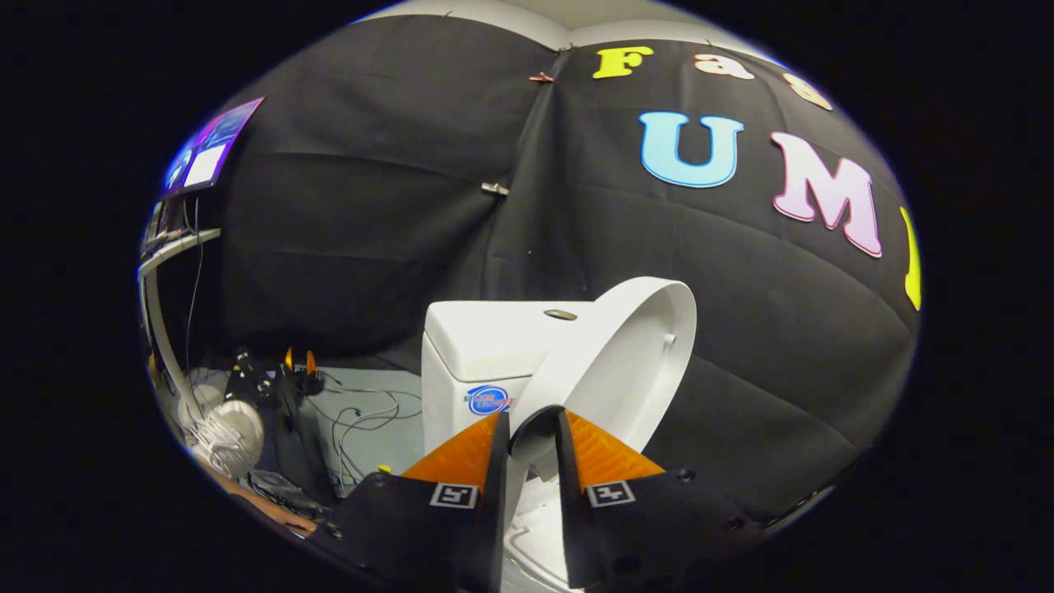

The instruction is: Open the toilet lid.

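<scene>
Toilet lid raised and tilted, standing most of the way up, its hollow underside facing toward 3 o'clock, its upper rim leaning toward the cistern at 12 o'clock just beyond the fingers. Gripper closed on the lid's front edge, one finger on each face, rim pinched between the tips. Bowl rim visible low between the fingers, at 6 o'clock. Flush button on the cistern top, close beside the lid's upper edge.

Step in hand, by the look of it: the last part of the swing, carrying the lid over to rest against the cistern. To do it well:

- Follow the hinge's arc, not a straight push; rotate the wrist with the lid so the fingers stay square to the rim and do not twist or slide off it.
- Keep the pinch light but sure; smooth plastic, likely slippery.
- Slow down near the cistern; avoid a knock, and avoid pressing the flush button.
- Let go only once the lid leans past upright and rests on its own; released short of that, likely to fall back shut.
- Draw back toward 6 o'clock, clear of the bowl rim.

Away at 9 o'clock: a fan and loose cables on the floor, a screen above, all well apart from the work.
</scene>
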Demonstrator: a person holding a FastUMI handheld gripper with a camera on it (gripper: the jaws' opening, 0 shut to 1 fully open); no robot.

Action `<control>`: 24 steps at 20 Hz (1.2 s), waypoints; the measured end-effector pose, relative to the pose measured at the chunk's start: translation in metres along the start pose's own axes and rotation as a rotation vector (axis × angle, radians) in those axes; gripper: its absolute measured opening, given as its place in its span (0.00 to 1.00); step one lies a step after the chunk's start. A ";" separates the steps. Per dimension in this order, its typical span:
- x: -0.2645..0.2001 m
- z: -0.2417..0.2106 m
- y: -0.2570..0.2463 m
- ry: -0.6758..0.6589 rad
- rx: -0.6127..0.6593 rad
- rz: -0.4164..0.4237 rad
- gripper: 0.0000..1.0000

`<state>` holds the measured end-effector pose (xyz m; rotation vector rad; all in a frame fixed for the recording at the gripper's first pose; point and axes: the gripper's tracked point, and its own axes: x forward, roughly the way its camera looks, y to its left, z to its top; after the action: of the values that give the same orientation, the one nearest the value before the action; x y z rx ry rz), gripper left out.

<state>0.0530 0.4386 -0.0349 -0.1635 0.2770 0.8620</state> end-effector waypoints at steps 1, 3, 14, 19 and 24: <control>0.000 -0.007 0.011 0.023 0.015 0.043 0.50; -0.004 -0.014 0.022 0.041 0.012 0.091 0.84; -0.016 0.009 -0.016 -0.044 0.053 -0.013 0.99; -0.042 0.031 -0.080 -0.114 0.099 -0.191 0.99; -0.102 0.030 -0.152 -0.168 0.082 -0.384 0.99</control>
<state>0.1117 0.2752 0.0297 -0.0632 0.1167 0.4788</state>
